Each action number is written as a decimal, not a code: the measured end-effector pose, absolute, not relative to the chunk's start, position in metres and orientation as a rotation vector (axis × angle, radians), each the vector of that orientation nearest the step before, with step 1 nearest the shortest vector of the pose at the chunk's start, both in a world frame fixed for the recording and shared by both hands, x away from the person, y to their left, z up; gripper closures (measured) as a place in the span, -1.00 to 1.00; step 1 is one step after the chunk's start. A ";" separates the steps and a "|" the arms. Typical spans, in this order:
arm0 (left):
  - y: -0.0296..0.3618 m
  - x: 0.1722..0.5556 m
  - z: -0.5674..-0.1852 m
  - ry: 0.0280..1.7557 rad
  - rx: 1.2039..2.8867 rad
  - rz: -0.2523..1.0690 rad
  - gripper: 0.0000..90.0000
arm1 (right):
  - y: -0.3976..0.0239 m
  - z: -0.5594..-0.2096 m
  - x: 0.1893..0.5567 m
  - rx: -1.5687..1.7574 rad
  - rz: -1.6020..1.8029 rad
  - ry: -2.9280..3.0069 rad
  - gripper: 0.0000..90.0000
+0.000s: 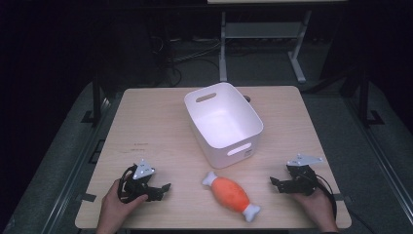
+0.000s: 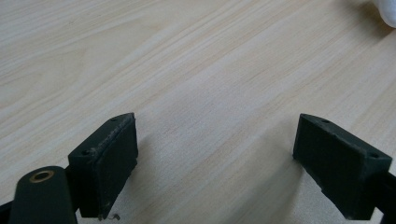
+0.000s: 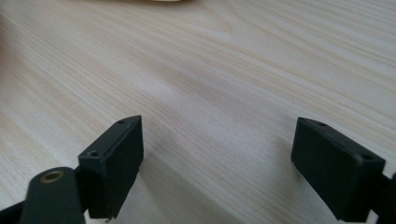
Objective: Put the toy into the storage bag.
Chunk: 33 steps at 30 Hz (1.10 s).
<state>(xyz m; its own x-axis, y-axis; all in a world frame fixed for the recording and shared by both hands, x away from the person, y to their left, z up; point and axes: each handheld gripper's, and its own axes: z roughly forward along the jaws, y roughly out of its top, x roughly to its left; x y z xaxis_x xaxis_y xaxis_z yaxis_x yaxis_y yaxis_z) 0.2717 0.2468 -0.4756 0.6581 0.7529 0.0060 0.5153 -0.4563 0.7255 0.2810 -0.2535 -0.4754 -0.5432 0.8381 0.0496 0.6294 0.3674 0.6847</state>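
Orange toy (image 1: 231,192) lies near the table's (image 1: 146,126) front edge, apparently apart from both open grippers.

Left gripper (image 2: 215,163) fingers (image 2: 109,163) stood wide apart, bare wood-grain tabletop (image 2: 187,70) between them; a white object's edge (image 2: 387,11) lay far beyond the right finger.
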 end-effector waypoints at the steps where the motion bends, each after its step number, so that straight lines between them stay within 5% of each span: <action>1: 0.247 0.272 -0.476 0.977 2.159 0.427 -0.71 | -0.254 -0.474 0.281 1.295 0.961 2.328 -0.67; 33: 0.247 0.271 -0.476 0.976 2.161 0.426 -0.71 | -0.222 -0.446 0.281 1.190 1.064 2.448 -0.78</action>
